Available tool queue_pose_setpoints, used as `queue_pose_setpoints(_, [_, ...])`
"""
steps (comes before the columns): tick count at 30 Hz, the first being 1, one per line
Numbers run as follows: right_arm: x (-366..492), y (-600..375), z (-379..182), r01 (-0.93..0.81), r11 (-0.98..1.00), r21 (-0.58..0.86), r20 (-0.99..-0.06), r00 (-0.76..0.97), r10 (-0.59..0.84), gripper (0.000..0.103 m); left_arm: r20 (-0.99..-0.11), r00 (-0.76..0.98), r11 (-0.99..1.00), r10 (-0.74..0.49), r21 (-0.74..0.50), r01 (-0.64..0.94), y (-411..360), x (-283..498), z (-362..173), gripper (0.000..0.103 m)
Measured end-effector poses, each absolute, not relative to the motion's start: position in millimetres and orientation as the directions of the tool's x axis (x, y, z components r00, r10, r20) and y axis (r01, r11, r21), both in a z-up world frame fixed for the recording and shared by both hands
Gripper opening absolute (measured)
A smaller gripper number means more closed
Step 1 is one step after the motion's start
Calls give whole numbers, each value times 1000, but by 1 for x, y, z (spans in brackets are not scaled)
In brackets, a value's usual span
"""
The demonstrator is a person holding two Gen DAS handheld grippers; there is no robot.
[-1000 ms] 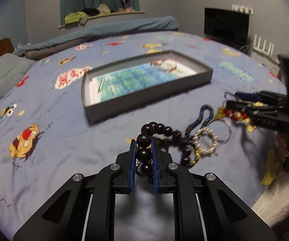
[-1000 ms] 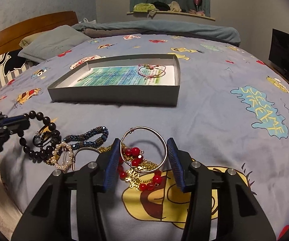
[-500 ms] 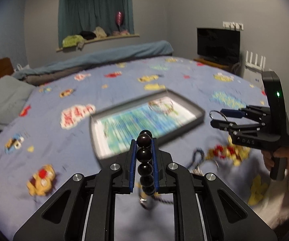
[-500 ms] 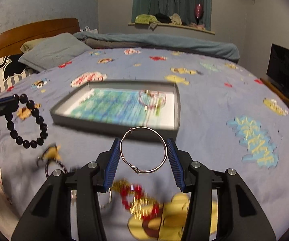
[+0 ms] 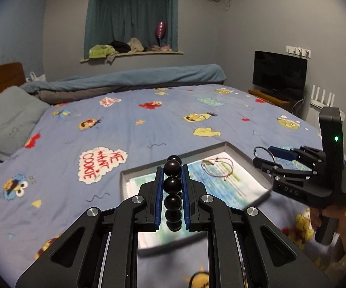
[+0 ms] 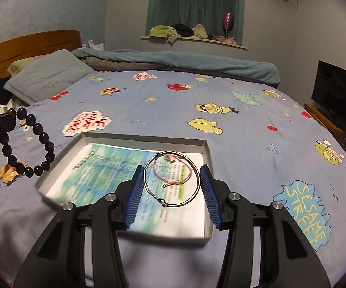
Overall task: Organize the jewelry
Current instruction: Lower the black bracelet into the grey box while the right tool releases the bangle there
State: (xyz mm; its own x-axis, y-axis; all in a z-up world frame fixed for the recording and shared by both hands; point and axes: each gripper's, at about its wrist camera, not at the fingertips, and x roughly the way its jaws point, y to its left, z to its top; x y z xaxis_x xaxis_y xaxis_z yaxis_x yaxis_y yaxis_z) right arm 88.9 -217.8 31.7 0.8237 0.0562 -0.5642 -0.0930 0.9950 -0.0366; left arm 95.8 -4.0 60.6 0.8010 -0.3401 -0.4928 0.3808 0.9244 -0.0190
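Observation:
My left gripper (image 5: 172, 180) is shut on a black bead bracelet (image 5: 172, 184), held in the air above the near left part of the grey tray (image 5: 235, 150). The bracelet hangs as a loop in the right wrist view (image 6: 30, 141). My right gripper (image 6: 171, 180) is shut on a silver wire bangle (image 6: 171, 179) and holds it over the tray (image 6: 206, 148); it also shows in the left wrist view (image 5: 266, 157). A pink cord bracelet (image 6: 173, 168) lies in the tray on a blue-green printed sheet (image 6: 110, 165).
The tray sits on a bed with a blue cartoon-print cover (image 6: 245, 120). A pillow (image 6: 45, 76) and wooden headboard (image 6: 28, 45) are at the far left, a rolled blanket (image 6: 173, 60) at the back, a TV (image 6: 338, 96) at the right.
Both grippers have lifted their pieces off the jewelry pile on the bed and carried them forward to above the tray. The pile has dropped out of sight below.

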Motion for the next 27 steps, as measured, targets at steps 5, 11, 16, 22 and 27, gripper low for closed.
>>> queue_pose_setpoints(5, [103, -218, 9, -85, 995, -42, -593, 804, 44, 47, -522, 770, 917, -368, -66, 393, -12, 120, 40, 15])
queue_pose_setpoints(11, [113, -213, -17, -116, 992, -44, -647, 760, 60, 47, -588, 713, 916, -382, -138, 377, -13, 150, 7, 15])
queue_pose_setpoints(16, [119, -216, -29, -124, 992, -28, -676, 733, 73, 47, -641, 695, 938, -325, -125, 324, -3, 163, -17, 15])
queue_pose_setpoints(22, [122, -216, -35, -122, 992, -30, -687, 724, 69, 47, -684, 677, 959, -272, -140, 245, 20, 174, -33, 15])
queue_pose_setpoints(27, [121, -213, -37, -123, 991, -44, -688, 723, 59, 47, -719, 649, 965, -249, -125, 232, 22, 176, -48, 15])
